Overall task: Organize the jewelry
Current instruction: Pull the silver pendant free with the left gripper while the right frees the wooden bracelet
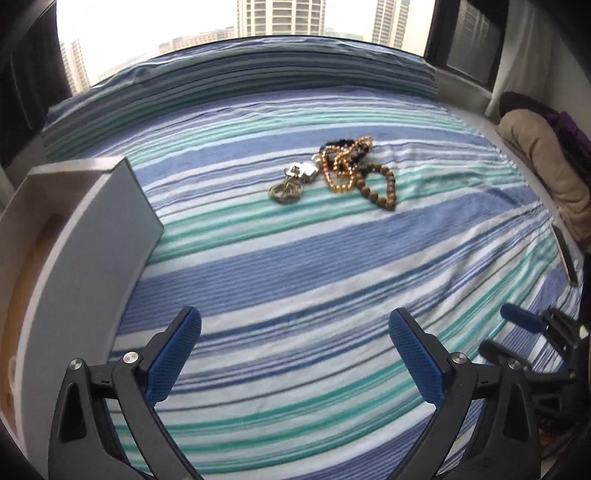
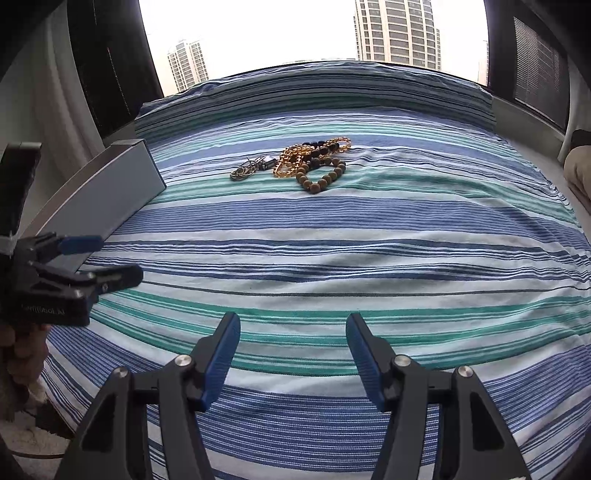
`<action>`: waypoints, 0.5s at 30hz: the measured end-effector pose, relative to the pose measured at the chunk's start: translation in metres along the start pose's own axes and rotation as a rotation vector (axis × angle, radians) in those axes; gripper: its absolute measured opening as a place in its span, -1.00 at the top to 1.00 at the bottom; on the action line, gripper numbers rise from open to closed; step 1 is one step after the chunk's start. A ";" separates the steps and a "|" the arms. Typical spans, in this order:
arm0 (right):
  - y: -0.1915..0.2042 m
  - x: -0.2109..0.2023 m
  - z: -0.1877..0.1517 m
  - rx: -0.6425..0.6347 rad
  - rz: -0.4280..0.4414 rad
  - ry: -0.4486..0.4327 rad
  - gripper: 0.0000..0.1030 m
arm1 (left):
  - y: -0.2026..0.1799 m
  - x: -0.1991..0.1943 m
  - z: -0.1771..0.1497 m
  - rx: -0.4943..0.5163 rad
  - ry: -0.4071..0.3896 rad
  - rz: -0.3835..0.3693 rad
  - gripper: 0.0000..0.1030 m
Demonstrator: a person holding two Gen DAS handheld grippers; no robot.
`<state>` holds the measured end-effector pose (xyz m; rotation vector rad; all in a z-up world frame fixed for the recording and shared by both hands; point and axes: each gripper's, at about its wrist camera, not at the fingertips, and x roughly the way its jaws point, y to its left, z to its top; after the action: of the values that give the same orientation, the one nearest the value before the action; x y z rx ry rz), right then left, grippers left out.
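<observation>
A heap of jewelry lies on a blue, teal and white striped bedspread (image 1: 295,266), towards the far middle of the bed and well apart from both grippers. In the heap a brown wooden bead bracelet (image 1: 384,188) sits nearest on the right, a golden amber bead strand (image 1: 338,173) is tangled just behind it with some dark beads (image 2: 317,144), and a small cluster of silvery metal rings (image 1: 284,190) lies to the left, touching the rest. A white box (image 1: 92,236) stands at the left edge of the bed, its inside showing a tan lining in the left wrist view. The left gripper (image 1: 295,332) hangs above the near part of the bedspread with its blue-padded jaws spread wide and nothing between them. The right gripper (image 2: 293,339) also hovers over the near stripes, jaws partly apart and empty. A window (image 2: 295,33) with tall buildings outside lies beyond the far edge of the bed
</observation>
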<state>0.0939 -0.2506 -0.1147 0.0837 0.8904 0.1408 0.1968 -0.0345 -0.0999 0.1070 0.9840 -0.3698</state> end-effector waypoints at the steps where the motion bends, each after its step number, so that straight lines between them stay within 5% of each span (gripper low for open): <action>1: -0.002 0.000 0.001 0.007 0.002 -0.002 -0.18 | 0.002 0.009 0.014 0.001 -0.004 -0.028 -0.97; 4: -0.007 -0.002 0.003 0.015 0.006 -0.009 -0.18 | 0.002 0.048 0.047 0.035 -0.003 -0.029 -0.94; 10: -0.014 -0.008 0.002 0.019 -0.001 -0.013 -0.18 | 0.003 0.120 0.081 0.064 0.019 0.005 -0.47; 13: -0.018 -0.010 0.000 0.023 -0.012 -0.014 -0.18 | 0.005 0.131 0.082 0.065 -0.002 0.018 -0.08; 14: -0.020 -0.011 0.000 0.026 -0.014 -0.013 -0.18 | 0.004 0.130 0.081 0.083 -0.016 0.009 0.47; 15: -0.022 -0.010 -0.001 0.030 -0.016 -0.011 -0.18 | 0.003 0.128 0.080 0.091 -0.022 -0.005 0.55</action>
<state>0.0890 -0.2735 -0.1104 0.1048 0.8826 0.1119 0.3249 -0.0851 -0.1623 0.1827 0.9457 -0.4203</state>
